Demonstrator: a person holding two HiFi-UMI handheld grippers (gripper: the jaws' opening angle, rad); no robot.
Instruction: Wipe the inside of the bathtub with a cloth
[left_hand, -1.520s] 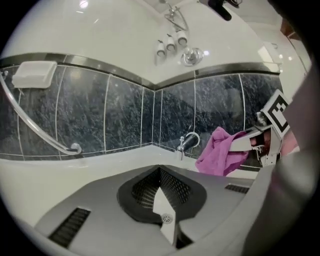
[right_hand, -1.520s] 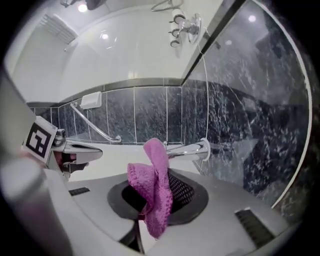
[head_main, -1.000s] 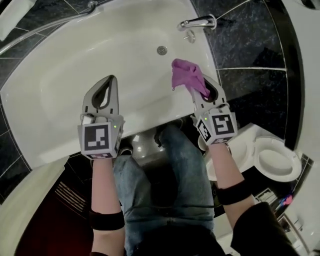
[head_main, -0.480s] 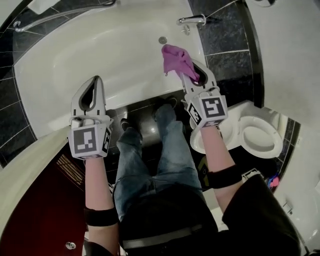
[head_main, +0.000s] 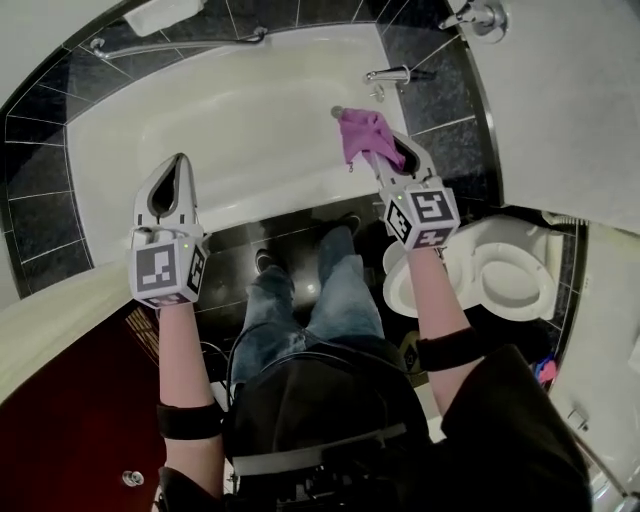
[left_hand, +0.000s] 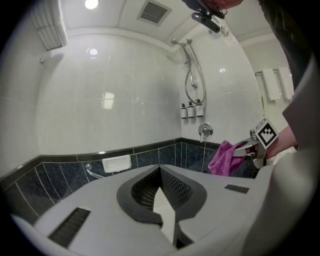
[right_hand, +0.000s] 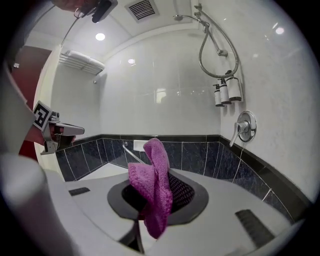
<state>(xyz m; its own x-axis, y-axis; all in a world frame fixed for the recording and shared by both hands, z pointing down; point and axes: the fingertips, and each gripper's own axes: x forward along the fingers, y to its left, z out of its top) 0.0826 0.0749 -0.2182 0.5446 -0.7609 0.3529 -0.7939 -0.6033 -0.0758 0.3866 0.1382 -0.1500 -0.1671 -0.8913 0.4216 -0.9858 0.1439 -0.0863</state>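
The purple cloth (head_main: 364, 133) is clamped in the right hand-held gripper (head_main: 383, 152). It hangs bunched above the white bathtub (head_main: 230, 110), near the tap (head_main: 388, 75) end. The left hand-held gripper (head_main: 176, 168) has its jaws together on nothing, above the bathtub's near edge. A toilet (head_main: 512, 282) stands to the right.

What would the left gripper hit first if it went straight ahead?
Likely the dark wall tiles beyond the bathtub, which the left gripper would cross above; depth is unclear.
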